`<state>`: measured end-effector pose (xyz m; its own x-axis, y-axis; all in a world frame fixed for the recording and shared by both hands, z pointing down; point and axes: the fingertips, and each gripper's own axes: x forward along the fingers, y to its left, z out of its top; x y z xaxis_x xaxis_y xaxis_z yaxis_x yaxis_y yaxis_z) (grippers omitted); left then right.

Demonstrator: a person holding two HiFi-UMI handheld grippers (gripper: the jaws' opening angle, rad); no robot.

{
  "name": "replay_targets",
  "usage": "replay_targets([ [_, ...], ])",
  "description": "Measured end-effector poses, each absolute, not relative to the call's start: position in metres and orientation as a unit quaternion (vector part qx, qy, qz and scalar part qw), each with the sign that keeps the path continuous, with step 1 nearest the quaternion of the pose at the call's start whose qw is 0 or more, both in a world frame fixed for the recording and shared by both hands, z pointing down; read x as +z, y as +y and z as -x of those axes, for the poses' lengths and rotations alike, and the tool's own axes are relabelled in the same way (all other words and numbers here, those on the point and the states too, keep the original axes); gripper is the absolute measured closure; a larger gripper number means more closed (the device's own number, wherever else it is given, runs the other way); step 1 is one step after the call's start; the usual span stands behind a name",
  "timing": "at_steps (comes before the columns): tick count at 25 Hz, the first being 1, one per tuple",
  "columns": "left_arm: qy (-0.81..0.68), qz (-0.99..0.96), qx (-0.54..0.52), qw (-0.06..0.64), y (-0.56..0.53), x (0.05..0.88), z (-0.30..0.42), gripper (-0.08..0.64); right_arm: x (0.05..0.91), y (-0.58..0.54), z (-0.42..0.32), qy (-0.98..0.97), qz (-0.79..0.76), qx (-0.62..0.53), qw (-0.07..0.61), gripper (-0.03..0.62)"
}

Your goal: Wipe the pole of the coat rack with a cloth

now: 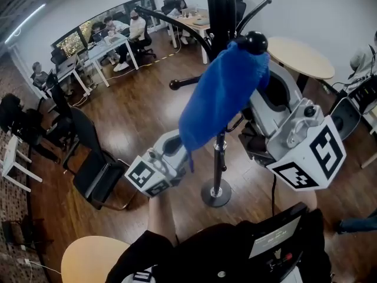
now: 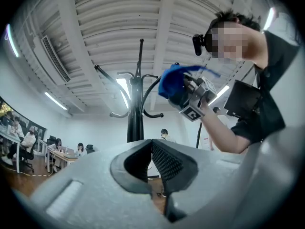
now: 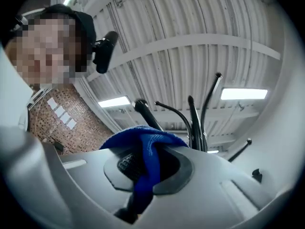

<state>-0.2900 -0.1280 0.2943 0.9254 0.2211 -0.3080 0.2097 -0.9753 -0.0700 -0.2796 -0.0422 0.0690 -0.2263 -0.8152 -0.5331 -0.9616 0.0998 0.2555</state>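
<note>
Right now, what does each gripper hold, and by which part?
The right gripper pinches the blue cloth by a bunched fold; the rest hangs down. The left gripper holds nothing.

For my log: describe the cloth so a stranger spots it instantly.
Find the black coat rack standing on the wood floor. In front of its pole, pinched in the right gripper, hangs the cloth: the only bright blue, soft thing among black hooks.
</note>
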Motion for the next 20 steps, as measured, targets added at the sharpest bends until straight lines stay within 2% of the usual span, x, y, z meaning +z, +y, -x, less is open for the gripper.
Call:
replay_targets([
  [4, -0.052, 0.988, 0.144, 0.020, -0.118, 0.308, 0.281, 0.560, 0.131, -0.049, 0.220, 0.754, 0.611, 0.197, 0.139, 0.571],
  [7, 0.020, 0.994, 0.111, 0.015, -0.112, 0.354, 0.236, 0.560, 0.222, -0.026, 0.164, 0.808, 0.552, 0.134, 0.157, 0.571],
  [10, 0.120, 0.990, 0.071, 0.015, -0.114, 0.408, 0.197, 0.560, 0.325, -0.023, 0.102, 0.862, 0.482, 0.060, 0.147, 0.571],
  [15, 0.288, 0.957, 0.010, -0.029, -0.107, 0.467, 0.223, 0.560, 0.425, -0.034, 0.043, 0.899, 0.434, -0.020, 0.063, 0.571],
  [20, 0.365, 0.928, 0.003, -0.069, -0.076, 0.488, 0.251, 0.560, 0.467, -0.049, 0.044, 0.911, 0.408, -0.056, 0.030, 0.571],
])
